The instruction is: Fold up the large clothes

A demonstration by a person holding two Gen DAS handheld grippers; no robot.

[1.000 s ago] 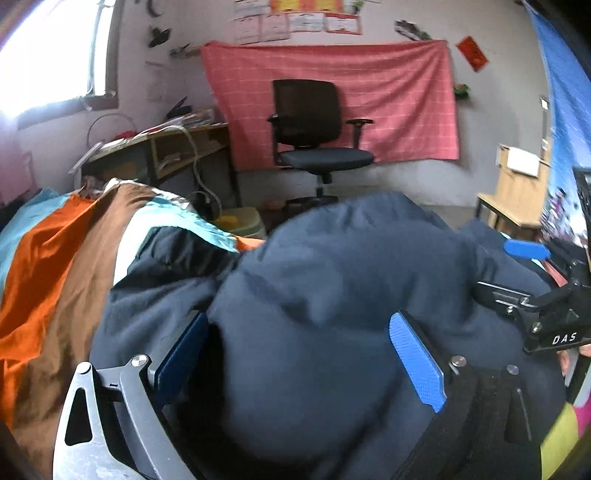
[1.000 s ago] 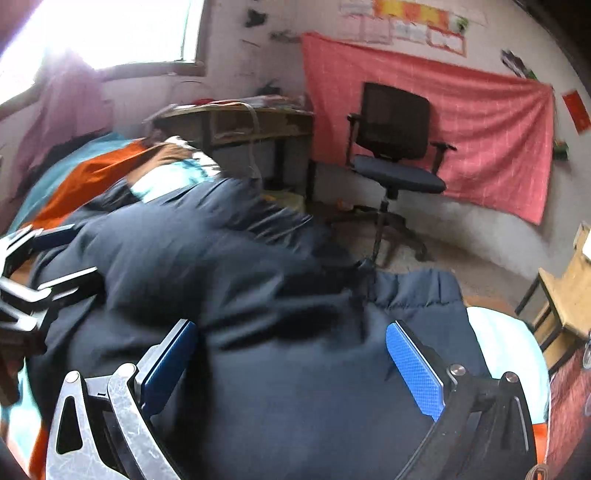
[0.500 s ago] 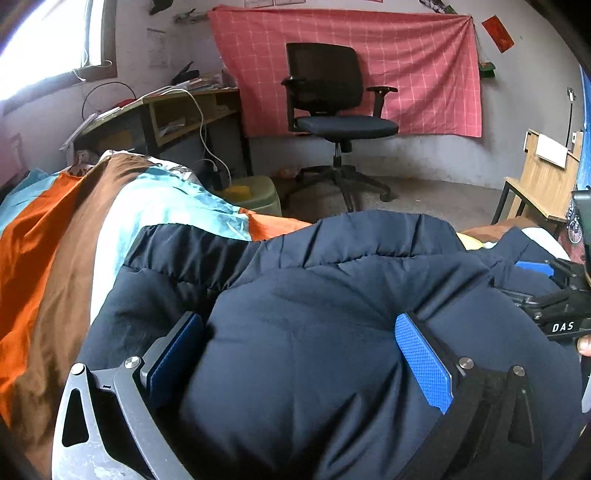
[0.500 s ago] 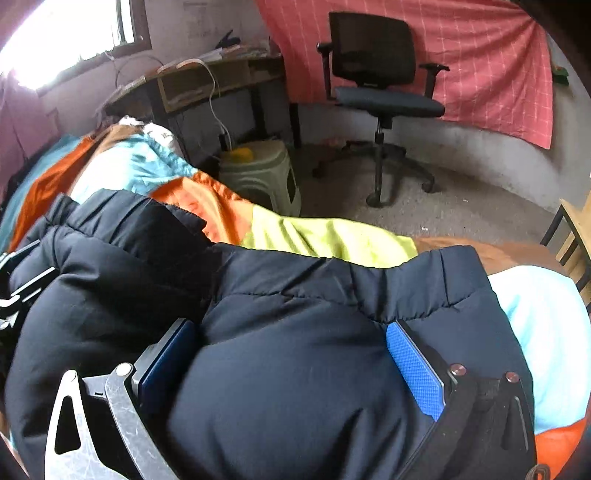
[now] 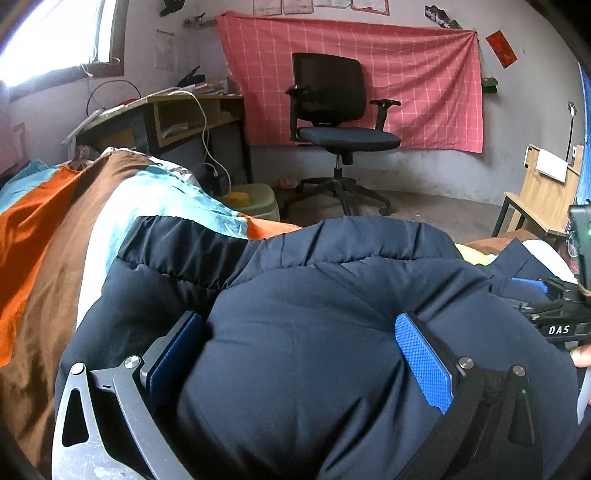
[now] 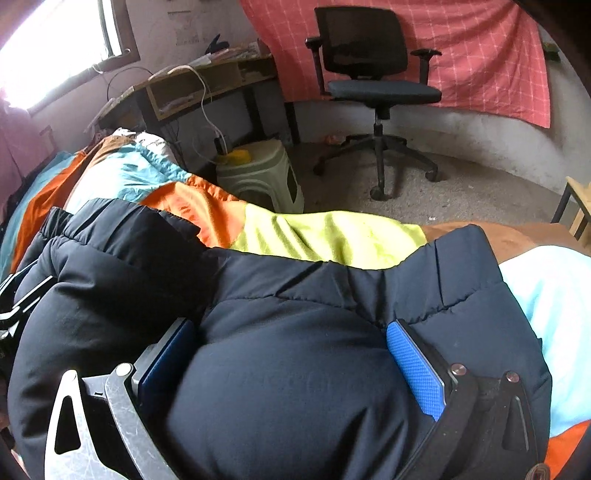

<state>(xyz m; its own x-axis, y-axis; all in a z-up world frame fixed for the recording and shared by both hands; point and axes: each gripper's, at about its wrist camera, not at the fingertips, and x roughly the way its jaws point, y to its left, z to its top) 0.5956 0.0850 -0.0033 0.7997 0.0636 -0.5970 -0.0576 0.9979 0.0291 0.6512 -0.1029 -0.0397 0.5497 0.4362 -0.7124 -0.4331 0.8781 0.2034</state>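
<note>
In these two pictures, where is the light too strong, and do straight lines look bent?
Left wrist view: the window at upper left is blown out to white, and the dark jacket shows little surface detail. Right wrist view: the window glares white too, and the base of the wall curves strongly from the fisheye lens; dark corners frame both views.

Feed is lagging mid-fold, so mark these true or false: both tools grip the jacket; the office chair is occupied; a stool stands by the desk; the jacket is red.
1. Both tools, left tool and right tool, grip the puffy dark navy jacket: true.
2. The black office chair is occupied: false, its seat is empty.
3. A pale green plastic stool stands by the wooden desk: true.
4. The jacket is red: false, it is dark navy.
</note>
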